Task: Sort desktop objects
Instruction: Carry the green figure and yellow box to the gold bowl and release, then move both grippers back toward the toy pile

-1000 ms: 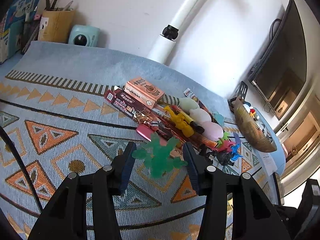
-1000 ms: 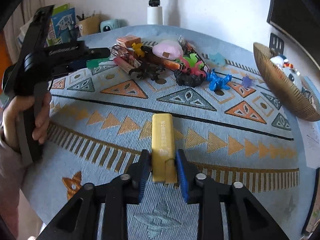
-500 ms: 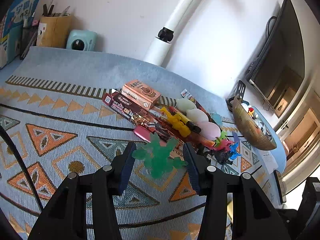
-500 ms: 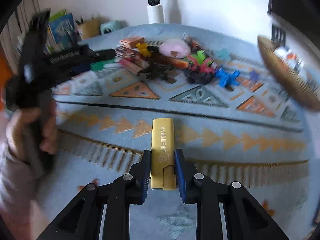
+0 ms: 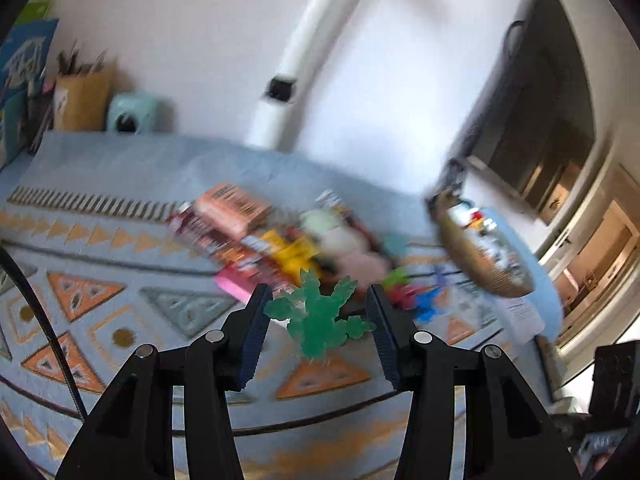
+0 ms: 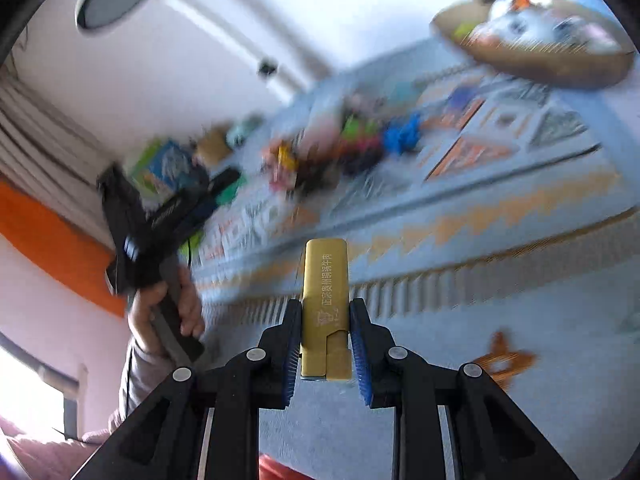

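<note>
While the left wrist view shows only the flat, translucent green plastic lizard-shaped toy point(image 5: 318, 320), the right wrist view shows the long gold rectangular snack packet with printed characters point(image 6: 326, 304). The toy hangs between the 2 ribbed blue pads of the left gripper point(image 5: 318, 326), its splayed feet touching a pad on each side, so the left gripper is clamped on it above the blue woven tablecloth with orange triangles point(image 5: 92, 292). The packet is smooth and glossy, and it stands lengthwise between the blue-ribbed pads of the right gripper point(image 6: 326, 354), which is pressed tight on its lower part and holds it clear of the cloth.

Beyond the toy lies a blurred heap of mixed small things point(image 5: 280, 244): an orange box, a dark red wrapper, yellow and pink pieces, soft pale rounded shapes. To its right sits a golden ribbed oval bowl point(image 5: 480, 264) with small colourful items in it. Only the right wrist view shows the person's left hand point(image 6: 168, 312) wrapped around the black handle of the left gripper, and the bowl tilted at the top right. At the far left edge of the cloth stand a tan pen holder point(image 5: 82, 96) and a mint-green rounded camera point(image 5: 130, 114), beside a white pole point(image 5: 296, 72) against the wall.
</note>
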Motion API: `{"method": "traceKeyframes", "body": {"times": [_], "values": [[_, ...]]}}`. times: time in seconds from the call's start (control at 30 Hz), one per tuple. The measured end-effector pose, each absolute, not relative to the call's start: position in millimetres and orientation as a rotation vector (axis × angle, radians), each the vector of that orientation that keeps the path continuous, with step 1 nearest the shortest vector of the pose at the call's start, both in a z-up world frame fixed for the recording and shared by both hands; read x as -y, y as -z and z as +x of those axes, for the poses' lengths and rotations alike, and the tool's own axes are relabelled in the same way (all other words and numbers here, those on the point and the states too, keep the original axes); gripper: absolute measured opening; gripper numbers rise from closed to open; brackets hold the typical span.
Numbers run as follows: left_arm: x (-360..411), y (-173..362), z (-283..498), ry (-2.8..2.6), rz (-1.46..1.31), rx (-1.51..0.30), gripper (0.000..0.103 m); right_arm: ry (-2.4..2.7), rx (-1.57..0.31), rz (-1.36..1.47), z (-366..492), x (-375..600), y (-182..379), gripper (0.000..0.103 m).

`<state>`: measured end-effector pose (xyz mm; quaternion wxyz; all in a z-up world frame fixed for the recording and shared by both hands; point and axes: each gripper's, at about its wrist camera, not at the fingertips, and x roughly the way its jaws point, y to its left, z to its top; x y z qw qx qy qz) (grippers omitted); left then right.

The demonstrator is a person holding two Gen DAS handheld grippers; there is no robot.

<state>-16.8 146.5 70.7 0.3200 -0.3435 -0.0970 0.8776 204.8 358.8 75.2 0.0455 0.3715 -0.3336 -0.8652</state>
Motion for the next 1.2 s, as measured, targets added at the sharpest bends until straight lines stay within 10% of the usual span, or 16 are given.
{"method": "traceKeyframes", "body": {"times": [0.5,0.83,1.2], "values": [[-296.6,-183.8,15.2,-2.106,-0.581,0.276,0.046,3.424,1.089,0.280,308.7,-488.0,-228.6,0.023],[-438.2,-154.9,-63.9,-2.000,-0.687,0.229,0.052,3.512,1.095,0.556,177.0,-567.6,-204.7,0.023],[-456.6,-108.7,-95.2,-1.998,-0.878,0.183,0.059,3.378,1.201,0.599,160.5,-588.5,-179.7,0.045]]}}
